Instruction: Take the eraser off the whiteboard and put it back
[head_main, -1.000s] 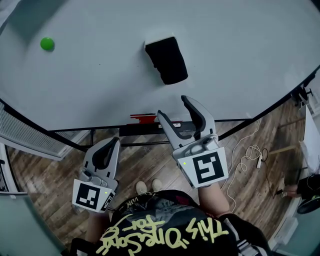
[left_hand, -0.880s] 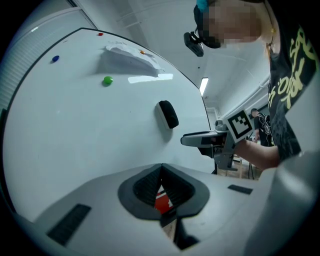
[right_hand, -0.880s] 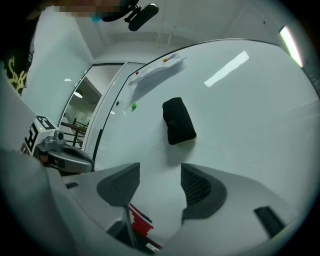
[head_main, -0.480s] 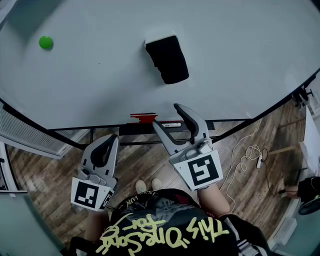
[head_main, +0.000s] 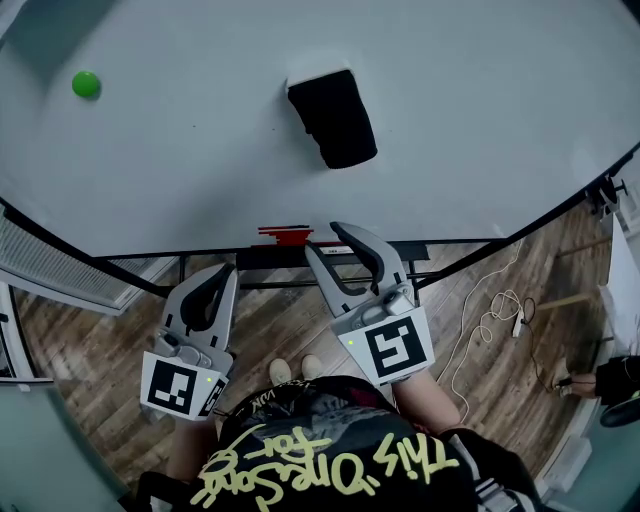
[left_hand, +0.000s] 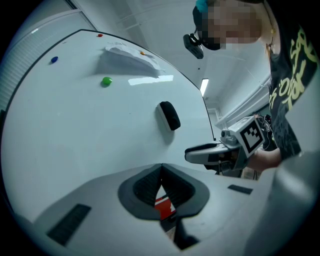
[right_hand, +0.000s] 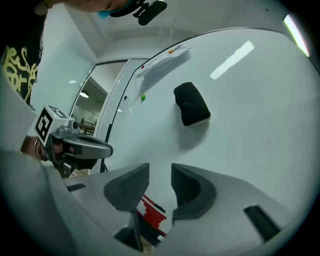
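While the eraser (head_main: 333, 118) sits on the whiteboard (head_main: 480, 120), the right gripper (head_main: 330, 240) below holds empty jaws half apart, just closing; the left gripper (head_main: 228, 272) has jaws together, seemingly on nothing.

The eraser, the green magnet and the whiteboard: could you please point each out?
eraser (head_main: 333, 118), head view, middle of its black body.
green magnet (head_main: 86, 84), head view, its centre.
whiteboard (head_main: 500, 120), head view, bare surface right of the eraser.
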